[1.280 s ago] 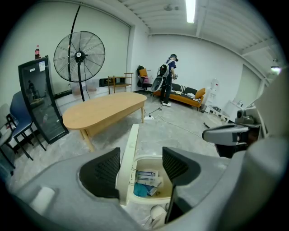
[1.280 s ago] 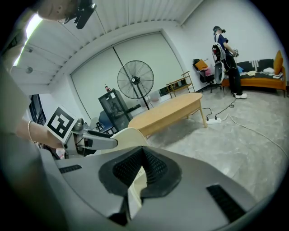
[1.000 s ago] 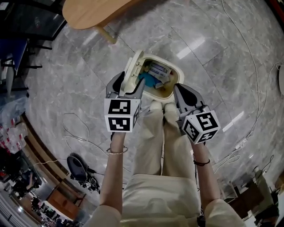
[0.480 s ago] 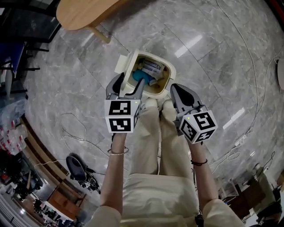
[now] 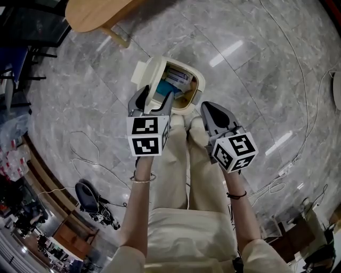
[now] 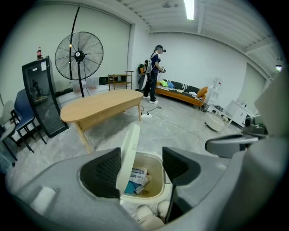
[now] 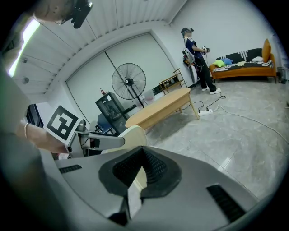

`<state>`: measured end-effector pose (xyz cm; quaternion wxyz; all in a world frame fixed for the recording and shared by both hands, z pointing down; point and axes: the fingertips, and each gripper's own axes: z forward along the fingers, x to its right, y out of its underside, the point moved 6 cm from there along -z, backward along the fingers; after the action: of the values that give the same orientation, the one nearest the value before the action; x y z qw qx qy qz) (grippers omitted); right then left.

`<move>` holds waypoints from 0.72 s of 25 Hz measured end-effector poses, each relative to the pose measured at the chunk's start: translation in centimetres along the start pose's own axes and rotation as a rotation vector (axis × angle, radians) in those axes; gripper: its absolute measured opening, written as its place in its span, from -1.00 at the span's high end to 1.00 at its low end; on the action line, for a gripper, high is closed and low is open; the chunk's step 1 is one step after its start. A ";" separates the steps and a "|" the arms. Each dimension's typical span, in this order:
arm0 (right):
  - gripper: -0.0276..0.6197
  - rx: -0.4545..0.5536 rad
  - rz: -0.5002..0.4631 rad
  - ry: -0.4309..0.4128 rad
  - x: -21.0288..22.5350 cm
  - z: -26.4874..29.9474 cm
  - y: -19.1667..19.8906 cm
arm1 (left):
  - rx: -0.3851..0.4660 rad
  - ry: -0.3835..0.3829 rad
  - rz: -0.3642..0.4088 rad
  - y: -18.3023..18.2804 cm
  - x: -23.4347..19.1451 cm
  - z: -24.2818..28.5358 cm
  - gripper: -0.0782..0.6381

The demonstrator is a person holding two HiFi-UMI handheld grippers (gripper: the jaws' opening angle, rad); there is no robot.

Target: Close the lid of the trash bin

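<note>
The cream trash bin (image 5: 194, 93) stands on the grey floor just beyond my shoes, with blue and white packaging (image 5: 178, 80) inside it. Its lid (image 5: 149, 80) stands upright on the bin's left side. My left gripper (image 5: 153, 101) is open, and in the left gripper view the lid (image 6: 128, 151) rises between the two jaws of the left gripper (image 6: 141, 155), above the bin (image 6: 157, 173). My right gripper (image 5: 209, 108) hangs shut and empty over the bin's right near corner. The right gripper view shows the right gripper (image 7: 142, 153) with its jaws together, the lid (image 7: 133, 133) beyond them.
An oval wooden table (image 5: 98, 13) stands past the bin on the left. Cables (image 5: 90, 154) trail over the floor on the left and right. The left gripper view shows a big fan (image 6: 79, 56), a black cabinet (image 6: 40, 94), an orange sofa (image 6: 185, 94) and a standing person (image 6: 155, 72).
The bin sits higher and further left in the head view, and more of the lid's face shows. Both grippers keep about the same places and states.
</note>
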<state>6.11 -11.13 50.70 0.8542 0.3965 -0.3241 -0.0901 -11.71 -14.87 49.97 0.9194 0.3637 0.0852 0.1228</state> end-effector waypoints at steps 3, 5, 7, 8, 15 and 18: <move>0.90 -0.007 0.005 -0.004 0.3 0.0 0.2 | -0.008 0.005 -0.006 0.4 0.7 0.3 -0.04; 0.90 -0.014 0.007 -0.012 0.4 0.0 0.3 | -0.015 0.006 -0.009 0.6 1.1 0.4 -0.04; 0.90 -0.019 0.005 -0.020 0.6 0.0 0.3 | -0.023 0.006 -0.015 0.8 1.6 0.6 -0.04; 0.90 -0.020 0.004 -0.022 0.7 0.0 0.3 | -0.027 0.007 -0.016 0.8 1.8 0.8 -0.04; 0.90 -0.024 0.019 -0.021 2.1 -0.3 0.2 | -0.074 0.034 -0.037 1.9 3.6 2.0 -0.04; 0.90 -0.034 0.022 -0.011 2.9 -0.6 0.6 | -0.087 0.060 -0.065 2.5 4.6 2.8 -0.04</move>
<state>8.68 -11.50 52.24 0.8599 0.3780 -0.3315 -0.0884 -7.05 -13.61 53.37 0.9350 0.3164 0.1191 0.1071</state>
